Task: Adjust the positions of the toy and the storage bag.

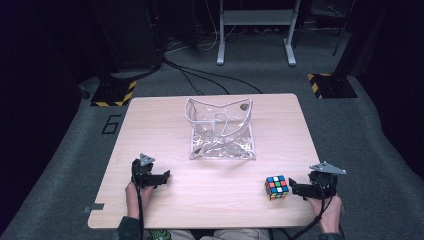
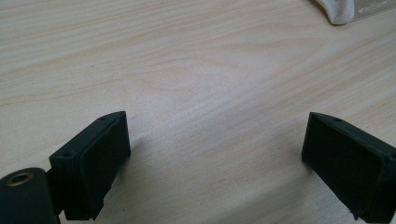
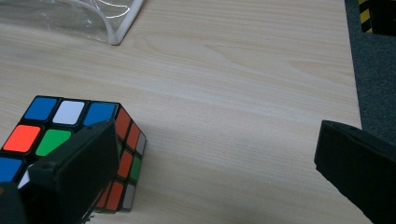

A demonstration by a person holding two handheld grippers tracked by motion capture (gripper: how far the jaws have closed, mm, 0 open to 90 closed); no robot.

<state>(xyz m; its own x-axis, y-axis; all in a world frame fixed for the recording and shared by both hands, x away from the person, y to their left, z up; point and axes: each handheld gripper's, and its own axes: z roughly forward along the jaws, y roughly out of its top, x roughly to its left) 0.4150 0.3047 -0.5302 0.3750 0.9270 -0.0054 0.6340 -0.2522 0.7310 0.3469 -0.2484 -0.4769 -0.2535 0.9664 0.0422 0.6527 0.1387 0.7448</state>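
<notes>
**benchnoob:** Since the right gripper (image 1: 292, 188) was the one parked next to the puzzle cube (image 1: 276, 187), I read that as the working hand. Its jaws stood wide apart with nothing between them. In the right gripper view the cube (image 3: 74, 140) sat at about 8 o'clock, partly behind one jaw and outside the gap, not inside it. So, nothing held yet.

**tabletop_tom:** Agreed. And the left gripper (image 1: 165, 176) was spread open too, over bare wooden table (image 2: 196, 70), gripping nothing. From above it sat at roughly 7 o'clock on the table, with the cube near 5 o'clock, close to the front edge.

**benchnoob:** What did you make of the clear plastic pouch (image 1: 221, 129)? It stood open toward 12 o'clock from the cube, well apart from it, around the table's middle.

**tabletop_tom:** My guess was that the cube was headed in there, but that's a judgement. The step looked like the approach before the grab.

**benchnoob:** So the next move would've needed the right gripper swung toward the cube so both jaws straddled two opposite faces, square on, then a squeeze.

**tabletop_tom:** Yeah, and flat on the faces. Catch a corner and the thing probably twists out.
</notes>
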